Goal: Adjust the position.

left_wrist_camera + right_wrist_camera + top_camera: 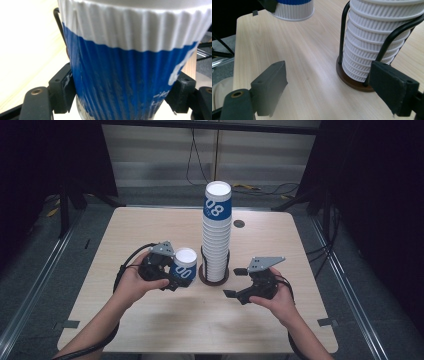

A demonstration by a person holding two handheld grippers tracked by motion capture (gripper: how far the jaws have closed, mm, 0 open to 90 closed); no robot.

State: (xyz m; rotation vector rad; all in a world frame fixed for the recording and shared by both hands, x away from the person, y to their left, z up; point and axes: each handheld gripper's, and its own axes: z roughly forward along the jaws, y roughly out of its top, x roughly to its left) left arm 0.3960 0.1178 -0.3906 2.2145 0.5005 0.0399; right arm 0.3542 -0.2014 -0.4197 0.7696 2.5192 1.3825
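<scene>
A single blue-and-white ribbed paper cup [183, 265] is upside down in my left gripper [176, 279], whose jaws are shut on its blue wall. In the left gripper view the cup [130, 70] stands between the two black pads [61, 87], close to the lens. In the right gripper view the cup's rim [294, 11] hangs a little above the table. A tall stack of the same cups [216, 232] stands in a black wire holder on a round brown base [214, 277] at the table's middle. My right gripper [236, 282] is open, right of the stack, with nothing between its jaws [325, 85].
The light wooden table [150, 227] has a small dark round hole [239, 224] behind the stack. Cables run on the floor beyond the far edge. The holder's wire uprights [342, 35] rise beside the stack's lower cups.
</scene>
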